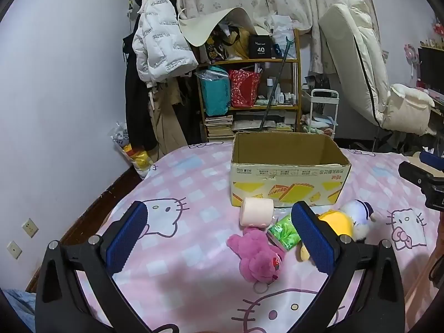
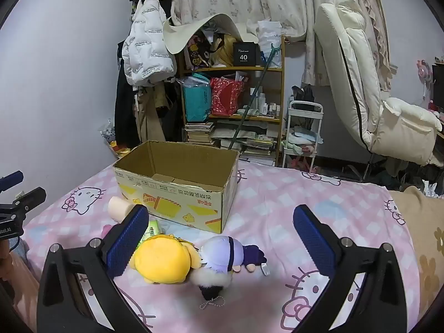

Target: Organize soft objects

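Fingers (image 1: pixel 130 238) of both grippers stood wide apart and empty; sorting had not begun. Next, close on one plush (image 2: pixel 163 260) lying before the cardboard box (image 2: pixel 177 194).

A home bedroom: bed (image 1: pixel 194 183), hung coats (image 1: pixel 158 50), cluttered shelf (image 1: pixel 249 63).

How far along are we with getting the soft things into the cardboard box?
Done: nothing; the open cardboard box looks empty where its floor shows.
In hand: nothing; left gripper and right gripper are both open above the bed.
Left: pink plush bear, pink paper roll, green tissue pack, yellow plush toy and lilac plush doll, all lying on the pink bedsheet.
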The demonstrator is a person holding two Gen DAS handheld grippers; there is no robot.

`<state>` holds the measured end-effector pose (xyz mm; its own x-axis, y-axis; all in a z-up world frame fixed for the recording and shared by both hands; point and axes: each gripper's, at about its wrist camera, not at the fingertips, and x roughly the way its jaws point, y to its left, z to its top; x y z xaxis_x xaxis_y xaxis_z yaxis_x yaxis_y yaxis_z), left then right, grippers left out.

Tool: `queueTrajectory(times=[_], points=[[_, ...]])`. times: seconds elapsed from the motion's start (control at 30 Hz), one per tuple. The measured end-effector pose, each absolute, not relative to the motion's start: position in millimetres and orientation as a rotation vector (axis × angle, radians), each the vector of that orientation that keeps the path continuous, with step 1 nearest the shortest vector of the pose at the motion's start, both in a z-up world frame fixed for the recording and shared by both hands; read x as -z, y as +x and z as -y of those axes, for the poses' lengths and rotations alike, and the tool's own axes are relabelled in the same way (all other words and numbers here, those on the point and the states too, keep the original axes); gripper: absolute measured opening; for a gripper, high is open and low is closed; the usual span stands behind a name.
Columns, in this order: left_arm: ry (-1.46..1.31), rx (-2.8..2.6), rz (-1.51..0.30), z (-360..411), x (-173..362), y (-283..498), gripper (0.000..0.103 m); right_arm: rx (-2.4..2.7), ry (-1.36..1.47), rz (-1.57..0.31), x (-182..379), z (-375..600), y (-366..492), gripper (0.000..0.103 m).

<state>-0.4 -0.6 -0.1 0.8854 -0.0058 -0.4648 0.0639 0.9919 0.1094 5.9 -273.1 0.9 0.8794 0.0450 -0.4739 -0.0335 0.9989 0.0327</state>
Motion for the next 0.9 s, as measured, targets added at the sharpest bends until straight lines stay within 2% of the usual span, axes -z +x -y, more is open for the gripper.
queueTrajectory(times=[0.9], points=[[0.135, 0.037, -0.482, 2.6, 2.9, -0.8, 0.102, -0.041, 0.027, -0.492, -0.2, 274.5, 6.7, 0.103]])
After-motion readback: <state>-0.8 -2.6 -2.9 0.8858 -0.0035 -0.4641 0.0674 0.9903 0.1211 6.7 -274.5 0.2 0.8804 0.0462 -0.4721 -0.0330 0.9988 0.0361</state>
